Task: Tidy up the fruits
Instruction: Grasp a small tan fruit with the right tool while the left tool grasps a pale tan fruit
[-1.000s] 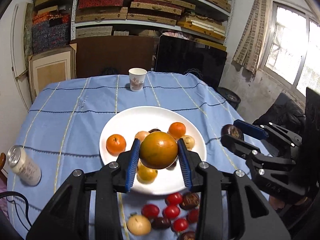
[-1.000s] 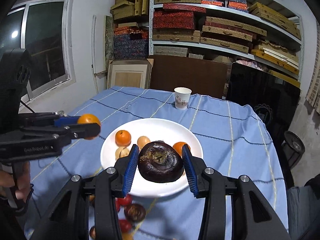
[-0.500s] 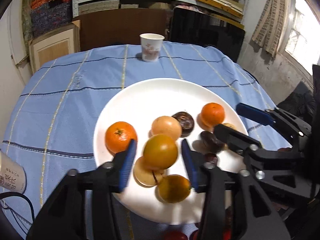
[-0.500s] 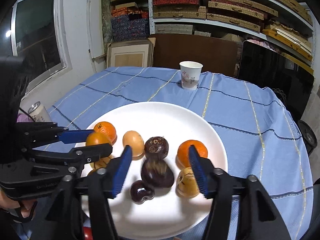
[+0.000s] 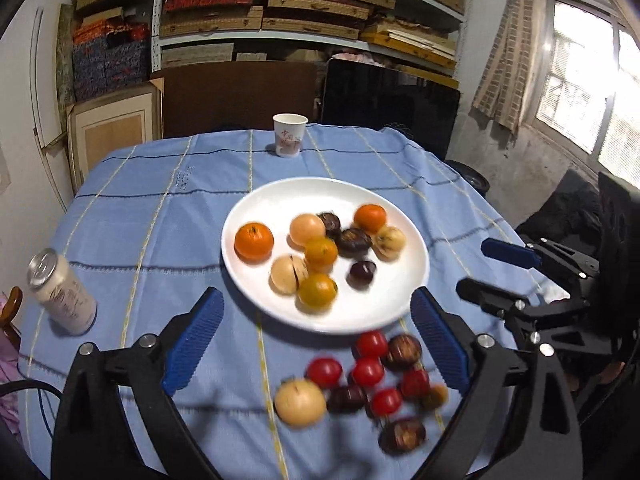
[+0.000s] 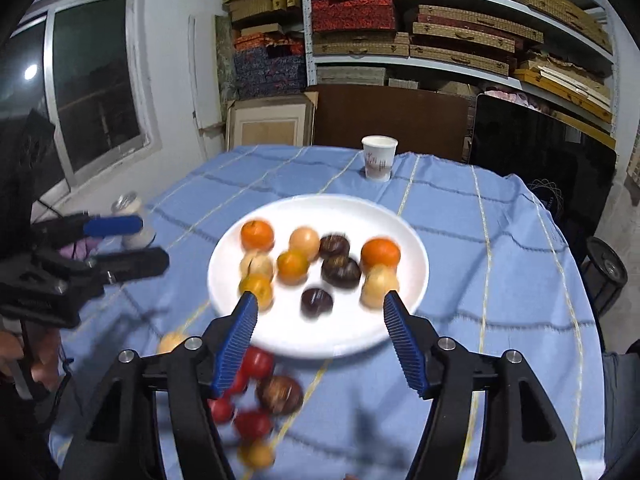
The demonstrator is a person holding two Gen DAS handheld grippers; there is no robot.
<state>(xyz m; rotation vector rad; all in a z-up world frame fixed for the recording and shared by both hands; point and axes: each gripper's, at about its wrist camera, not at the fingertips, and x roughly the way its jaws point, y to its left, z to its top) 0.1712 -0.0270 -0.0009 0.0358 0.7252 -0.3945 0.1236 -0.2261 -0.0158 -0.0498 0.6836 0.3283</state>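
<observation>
Fruits [image 5: 320, 254] lie on plate [image 5: 400, 304] beyond both empty, opening tools [image 5: 316, 338] [image 6: 318, 336].

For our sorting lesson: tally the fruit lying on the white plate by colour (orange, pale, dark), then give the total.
Orange fruit: 4
Pale fruit: 3
Dark fruit: 3
Total on the plate: 10

Plate [image 5: 404, 292] behind loose fruits [image 5: 368, 372], seemingly apart
</observation>
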